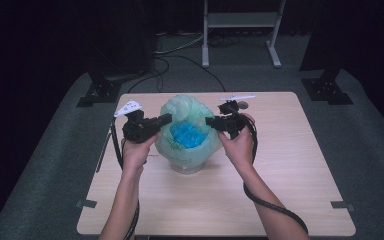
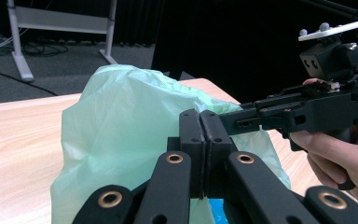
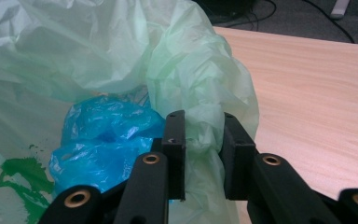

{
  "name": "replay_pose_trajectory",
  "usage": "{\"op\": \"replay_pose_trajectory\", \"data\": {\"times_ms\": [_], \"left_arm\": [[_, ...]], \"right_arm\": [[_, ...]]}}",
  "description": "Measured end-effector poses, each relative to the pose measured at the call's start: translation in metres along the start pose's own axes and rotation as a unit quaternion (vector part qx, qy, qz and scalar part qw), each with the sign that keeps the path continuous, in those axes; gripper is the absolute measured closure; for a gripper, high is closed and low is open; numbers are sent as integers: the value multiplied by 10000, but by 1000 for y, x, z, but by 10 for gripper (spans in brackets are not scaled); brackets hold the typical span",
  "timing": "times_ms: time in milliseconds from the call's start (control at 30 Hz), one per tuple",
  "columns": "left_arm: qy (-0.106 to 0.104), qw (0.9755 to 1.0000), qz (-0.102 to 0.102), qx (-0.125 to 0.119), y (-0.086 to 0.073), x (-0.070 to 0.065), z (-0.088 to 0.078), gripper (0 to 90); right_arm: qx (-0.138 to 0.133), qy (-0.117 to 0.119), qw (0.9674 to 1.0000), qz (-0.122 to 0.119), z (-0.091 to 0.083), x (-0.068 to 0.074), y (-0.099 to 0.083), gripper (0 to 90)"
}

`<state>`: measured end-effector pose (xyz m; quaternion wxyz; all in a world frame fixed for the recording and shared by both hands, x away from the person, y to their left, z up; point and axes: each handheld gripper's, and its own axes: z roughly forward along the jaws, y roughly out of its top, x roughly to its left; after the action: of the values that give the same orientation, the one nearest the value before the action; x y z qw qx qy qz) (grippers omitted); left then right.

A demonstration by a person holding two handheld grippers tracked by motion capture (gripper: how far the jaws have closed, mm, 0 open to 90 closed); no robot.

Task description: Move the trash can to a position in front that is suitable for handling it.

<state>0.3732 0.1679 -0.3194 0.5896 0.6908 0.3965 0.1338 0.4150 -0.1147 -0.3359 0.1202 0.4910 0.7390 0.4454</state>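
Note:
A pale green plastic bag stands open on the wooden table, with a crumpled blue bag inside it. My left gripper is at the bag's left rim. In the left gripper view its jaws are pressed flat together, with the thin green film at them. My right gripper is at the right rim. In the right gripper view it is shut on a bunched fold of the green bag, with the blue bag just to the left.
The bag sits near the table's back middle, with bare wood in front of it and to both sides. Beyond the table stand a white frame, black stands and floor cables.

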Motion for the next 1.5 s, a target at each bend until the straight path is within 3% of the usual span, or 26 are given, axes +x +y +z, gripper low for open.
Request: {"op": "replay_pose_trajectory", "data": {"times_ms": [200,400,567,600,667,700,767,833,867,900,933,967,1100,1300,1400,1467,1500], "left_arm": [[-13,10000,-24,3,-1,-1,0,893],[-68,10000,-46,-11,-2,-3,2,893],[-118,9999,-40,9,-5,-5,5,893],[-186,9998,-74,-20,-8,-6,8,893],[-218,9997,-82,-5,-10,-7,10,893],[-229,9997,-87,18,-12,-8,12,893],[-288,9995,-90,73,-19,-11,18,893],[-295,9995,-80,107,-21,-11,19,893],[-321,9993,-86,147,-25,-14,23,893],[-321,9993,-86,147,-25,-14,23,893],[-332,9992,-42,201,-28,-16,26,893],[-341,9992,-45,213,-29,-17,28,893],[-347,9989,9,305,-31,-19,32,893],[-375,9987,-1,351,-33,-21,36,892],[-363,9986,30,375,-33,-22,37,892],[-355,9987,32,372,-32,-22,37,892],[-355,9987,39,374,-32,-22,37,892]], "right_arm": [[-90,18,10000,31,-4,-1,1,775],[-205,24,9998,-58,-8,3,3,873],[-201,196,9996,44,-9,4,5,898],[-127,462,9987,176,-8,4,7,898],[-30,767,9964,351,-5,4,9,898],[-30,767,9964,351,-5,4,9,898],[25,1060,9929,543,-2,4,12,898],[40,1152,9915,596,-1,5,12,898],[46,1368,9878,746,2,5,14,897],[46,1368,9878,746,2,5,14,897],[66,1572,9832,930,5,4,15,897],[85,1647,9811,1013,7,3,15,898],[145,1852,9766,1086,11,3,17,895],[143,1967,9742,1101,13,7,18,855],[114,2014,9737,1059,13,10,19,792],[49,2172,9695,1132,13,11,21,734],[49,2172,9695,1132,13,11,21,734]]}}
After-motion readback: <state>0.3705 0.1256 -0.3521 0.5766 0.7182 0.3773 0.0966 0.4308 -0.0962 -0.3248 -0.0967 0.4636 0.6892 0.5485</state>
